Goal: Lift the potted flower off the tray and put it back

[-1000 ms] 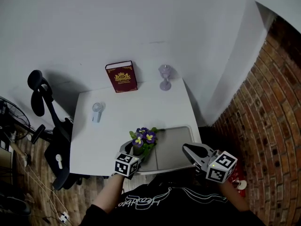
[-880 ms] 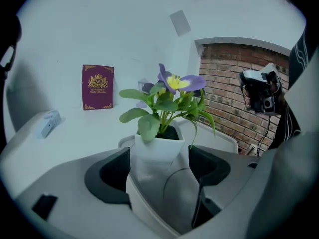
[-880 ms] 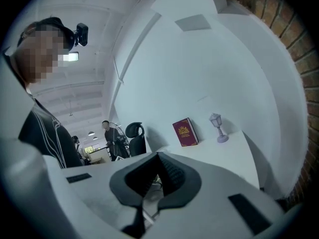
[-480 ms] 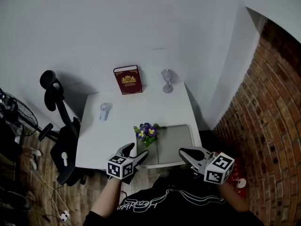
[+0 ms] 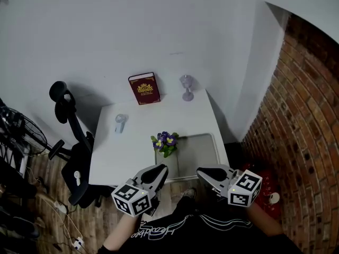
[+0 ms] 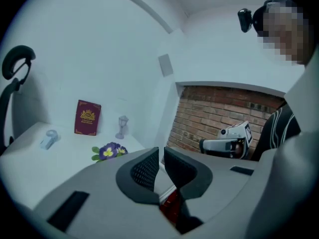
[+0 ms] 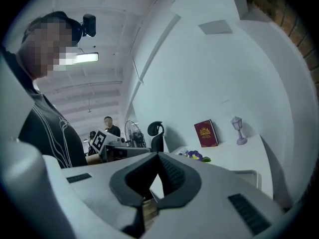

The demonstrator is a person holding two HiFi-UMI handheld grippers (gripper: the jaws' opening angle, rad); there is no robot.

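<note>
Office chair point(image 5: 71, 142), black: on the floor, far to the left of both pairs of jaws, beside the table's left edge.

Table point(image 5: 132, 152), white: ahead of and below both pairs of jaws.

Small pale handheld fan point(image 5: 121, 123): lying flat on the table, ahead and left of the left jaws, well apart from them.

Red book point(image 5: 143, 88): upright against the wall at the table's far edge, well ahead of the left jaws.

Left gripper point(image 5: 162, 169): off the table near its front edge, pointing toward the wall. Jaws closing, down to a thin slit, nothing between the pads.

Potted flower point(image 5: 165, 143), purple blooms over green leaves: upright on the left end of the tray. Ahead of the left jaws and slightly to their left, ahead and left of the right jaws, touched by neither.

Tray point(image 5: 204, 147), grey, shallow: on the table's right front part, ahead of both pairs of jaws.

Pale stemmed ornament point(image 5: 186, 87): upright at the table's far edge, right of the book, well ahead of the right jaws.

Right gripper point(image 5: 201, 171): off the table's front edge, just right of the left gripper. Jaws pressed together at the tips, nothing held.

Brick wall point(image 5: 302, 120): to the right of the right jaws.
</note>
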